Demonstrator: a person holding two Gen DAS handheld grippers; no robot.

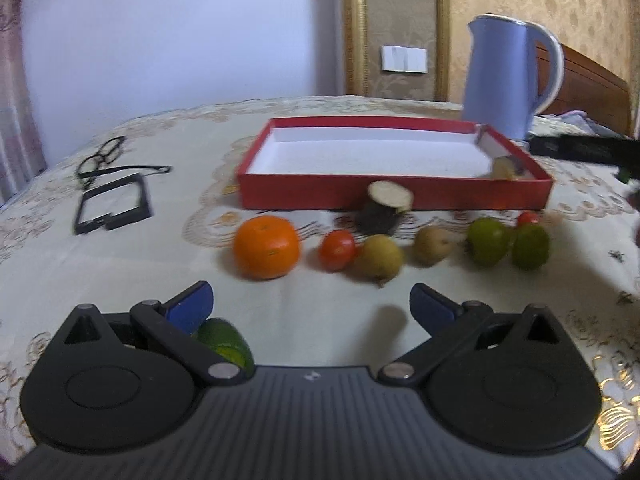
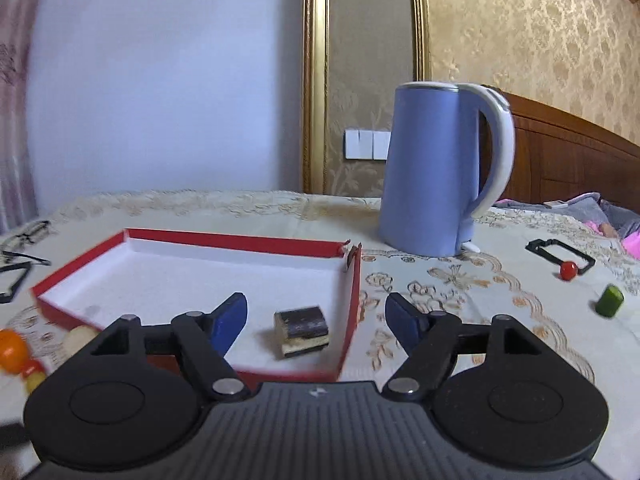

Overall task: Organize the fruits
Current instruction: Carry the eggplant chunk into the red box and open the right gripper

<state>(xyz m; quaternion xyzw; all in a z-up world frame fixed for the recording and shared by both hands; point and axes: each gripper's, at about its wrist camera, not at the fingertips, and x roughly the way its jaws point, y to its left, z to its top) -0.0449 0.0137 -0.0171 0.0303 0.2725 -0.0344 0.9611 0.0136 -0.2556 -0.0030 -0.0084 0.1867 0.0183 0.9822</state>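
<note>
Covering the whole work surface is a cream tablecloth with gold floral embroidery. Standing on it at 1 o'clock in the left wrist view is a tall light-blue electric kettle with a white handle.

Sitting at 12 o'clock is a shallow red cardboard box with a white interior; in the right wrist view a dark-skinned cut chunk with a pale face is lying inside it, near the right wall. A second pale-faced dark-skinned chunk is resting outside, against the front wall.

Lying in a row in front of the box, left to right: a round orange citrus fruit, a red tomato, a yellow-brown pear touching it, a brown kiwi-like fruit, two green round fruits, and a small red tomato behind them. A green cut cucumber piece is lying just beside the left finger.

The left gripper is hovering with jaws spread wide, gripping nothing. The right gripper is hovering at the box's near edge, jaws apart, the dark chunk lying free between and beyond them.

At 9 o'clock black-framed spectacles and a black rectangular frame are lying.
</note>
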